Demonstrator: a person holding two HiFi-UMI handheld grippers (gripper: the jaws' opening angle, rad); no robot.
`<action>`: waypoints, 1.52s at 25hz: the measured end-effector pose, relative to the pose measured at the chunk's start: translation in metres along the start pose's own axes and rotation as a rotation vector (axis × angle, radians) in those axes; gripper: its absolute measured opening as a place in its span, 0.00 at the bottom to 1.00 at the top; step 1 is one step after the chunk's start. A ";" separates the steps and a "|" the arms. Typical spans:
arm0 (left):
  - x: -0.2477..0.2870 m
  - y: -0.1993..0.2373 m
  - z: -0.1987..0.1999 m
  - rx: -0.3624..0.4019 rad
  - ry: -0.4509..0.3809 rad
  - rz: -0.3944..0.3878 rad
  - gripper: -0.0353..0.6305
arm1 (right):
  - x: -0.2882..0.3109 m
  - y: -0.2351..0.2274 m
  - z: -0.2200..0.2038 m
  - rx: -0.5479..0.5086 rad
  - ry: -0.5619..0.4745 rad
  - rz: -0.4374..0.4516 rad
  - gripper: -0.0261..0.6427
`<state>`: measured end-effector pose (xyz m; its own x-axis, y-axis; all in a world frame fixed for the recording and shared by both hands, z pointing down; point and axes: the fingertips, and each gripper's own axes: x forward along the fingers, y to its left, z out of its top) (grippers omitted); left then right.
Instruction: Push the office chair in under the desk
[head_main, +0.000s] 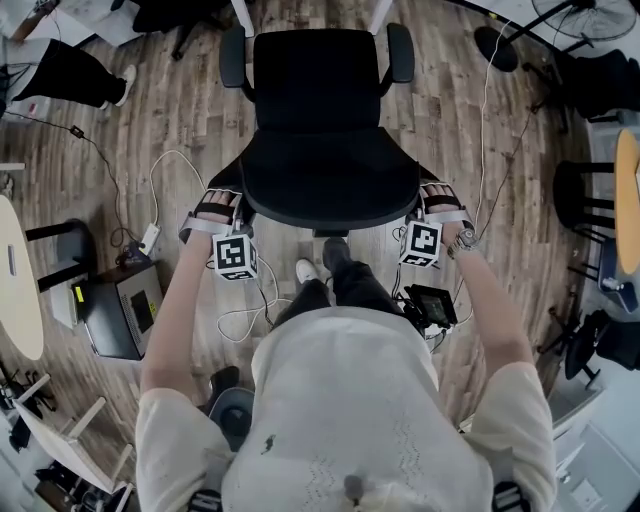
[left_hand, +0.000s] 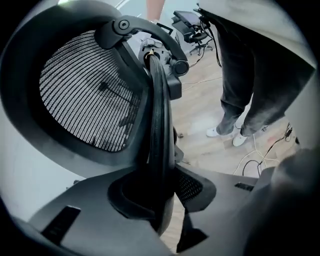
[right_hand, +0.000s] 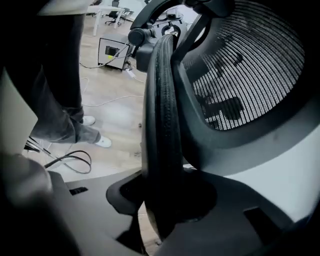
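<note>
Floorboards (head_main: 150, 120); backrest rim (left_hand: 160, 115) inside left claw (left_hand: 169, 200), right claw (right_hand: 170, 202)

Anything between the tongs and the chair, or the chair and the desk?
No. Left tongs and right tongs clamp the backrest. Nothing visible blocks the floor ahead; cables lie off to the sides.

The office chair (head_main: 320, 120) is black, with fine black-and-white mesh (left_hand: 85, 90) beyond the claw. Cubes on the left gripper (head_main: 232, 205) and right gripper (head_main: 428, 205) carry black-and-white square markers. Beside the claws lies brown plank floor (head_main: 180, 120), with white shoes (left_hand: 220, 132).
</note>
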<state>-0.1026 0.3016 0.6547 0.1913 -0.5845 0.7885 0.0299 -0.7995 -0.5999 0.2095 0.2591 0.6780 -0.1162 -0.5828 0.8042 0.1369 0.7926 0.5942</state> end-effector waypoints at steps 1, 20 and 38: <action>0.002 0.000 0.000 0.004 0.000 0.000 0.26 | 0.003 -0.003 -0.001 0.001 0.014 -0.031 0.22; 0.010 0.006 -0.002 0.070 -0.066 0.107 0.19 | 0.012 -0.010 0.000 0.038 -0.021 -0.022 0.20; 0.057 0.054 -0.006 0.033 -0.017 -0.009 0.19 | 0.052 -0.057 -0.020 0.051 -0.009 -0.006 0.20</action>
<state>-0.0964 0.2241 0.6674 0.2079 -0.5749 0.7914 0.0643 -0.7993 -0.5975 0.2152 0.1796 0.6862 -0.1262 -0.5858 0.8006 0.0861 0.7975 0.5971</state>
